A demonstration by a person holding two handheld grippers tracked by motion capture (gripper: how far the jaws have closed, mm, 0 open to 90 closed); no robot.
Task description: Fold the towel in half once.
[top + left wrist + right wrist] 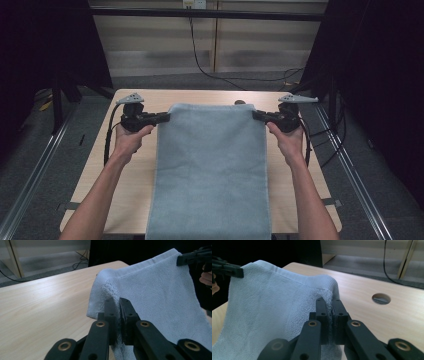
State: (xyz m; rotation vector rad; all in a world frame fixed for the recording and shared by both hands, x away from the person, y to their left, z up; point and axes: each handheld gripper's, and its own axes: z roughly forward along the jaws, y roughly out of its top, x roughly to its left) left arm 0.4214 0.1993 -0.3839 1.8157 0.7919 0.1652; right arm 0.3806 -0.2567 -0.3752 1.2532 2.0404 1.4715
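A pale wooden table (130,200) is seen from above, its near edge toward the person, with a round hole (381,298) cut through the top near the far right side. A large light blue towel (210,170) is held stretched over the middle of the table, its top hem raised off the wood at the far end and its lower part draped down toward, and past, the near edge. The top left corner is pinched by the left gripper (162,118), whose jaws are closed tight on the towel's hem, the cloth bunched between the pads (112,312). The top right corner is clamped likewise by the right gripper (257,115), jaws closed on a fold of the towel. Each gripper is carried in one hand, left hand (129,141) and right hand (289,142), with the grippers well apart and the hem taut between them.
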